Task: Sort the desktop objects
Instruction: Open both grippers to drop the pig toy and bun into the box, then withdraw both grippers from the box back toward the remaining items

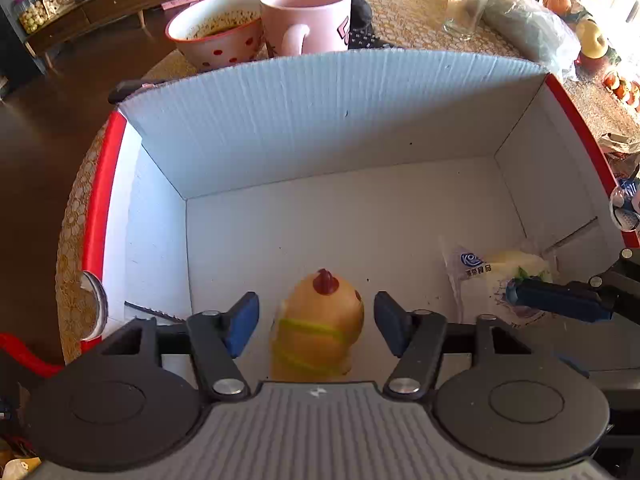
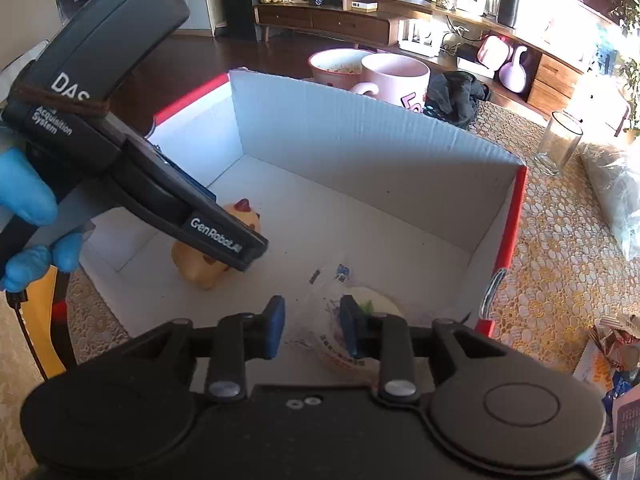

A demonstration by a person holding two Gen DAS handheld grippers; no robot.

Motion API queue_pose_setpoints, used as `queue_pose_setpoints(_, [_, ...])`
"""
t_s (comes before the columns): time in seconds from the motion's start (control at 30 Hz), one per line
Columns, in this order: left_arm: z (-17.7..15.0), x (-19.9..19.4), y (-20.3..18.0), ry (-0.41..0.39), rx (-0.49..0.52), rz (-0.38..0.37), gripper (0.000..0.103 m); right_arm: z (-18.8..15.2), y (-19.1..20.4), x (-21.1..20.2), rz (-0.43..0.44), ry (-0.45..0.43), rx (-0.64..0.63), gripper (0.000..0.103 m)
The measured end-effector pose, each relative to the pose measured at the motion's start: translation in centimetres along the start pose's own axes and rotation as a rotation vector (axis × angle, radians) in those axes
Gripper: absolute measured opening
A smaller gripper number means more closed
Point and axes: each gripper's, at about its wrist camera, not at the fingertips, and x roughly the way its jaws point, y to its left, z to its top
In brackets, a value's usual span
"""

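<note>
**Both tongs down in the white box**

The cardboard box (image 1: 320, 120) sits on the bench (image 2: 560, 240). Left tongs (image 1: 316, 324) stand wide, pads clear of the yellow chick toy (image 1: 320, 320) between them. Right tongs (image 2: 312, 324) gape narrowly over the wrapped snack packet (image 2: 372, 300), not pressing it.

Both wrist views look steeply down, close, into the same white box (image 1: 320, 120) (image 2: 360, 140).

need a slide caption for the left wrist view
Open left gripper straddling a yellow chick toy inside the white box.
</note>
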Motion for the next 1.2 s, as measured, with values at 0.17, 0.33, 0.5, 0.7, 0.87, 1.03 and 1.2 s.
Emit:
queue_pose_setpoints(0.17, [-0.1,-1.1,-0.2,-0.027,-0.005,0.008,0.063,-0.1,-0.1,-1.0,0.012,-0.020,0.012,0.039])
queue_pose_setpoints(0.33, [-0.3,-2.7,-0.5,-0.065,-0.011,0.021,0.063,-0.3,0.0,-2.6,0.005,-0.050,0.012,0.051])
queue_pose_setpoints(0.5, [-0.9,-4.6,-0.9,-0.101,-0.028,0.034,0.063,-0.7,-0.2,-4.2,0.007,-0.070,0.027,0.052])
queue_pose_setpoints(0.7, [-1.9,-7.0,-1.6,-0.149,-0.040,0.052,0.063,-1.4,-0.3,-6.8,0.004,-0.108,0.028,0.057])
queue_pose_setpoints(0.87, [-3.0,-8.9,-2.5,-0.185,-0.049,0.046,0.063,-2.3,-0.5,-8.9,0.004,-0.137,0.030,0.058])
queue_pose_setpoints(1.03, [-4.2,-10.9,-4.0,-0.221,-0.041,0.046,0.063,-3.3,-0.8,-11.2,-0.002,-0.168,0.041,0.058])
queue_pose_setpoints(1.2, [-5.6,-12.9,-6.0,-0.275,-0.029,0.061,0.063,-4.5,-1.1,-13.4,-0.008,-0.198,0.051,0.059])
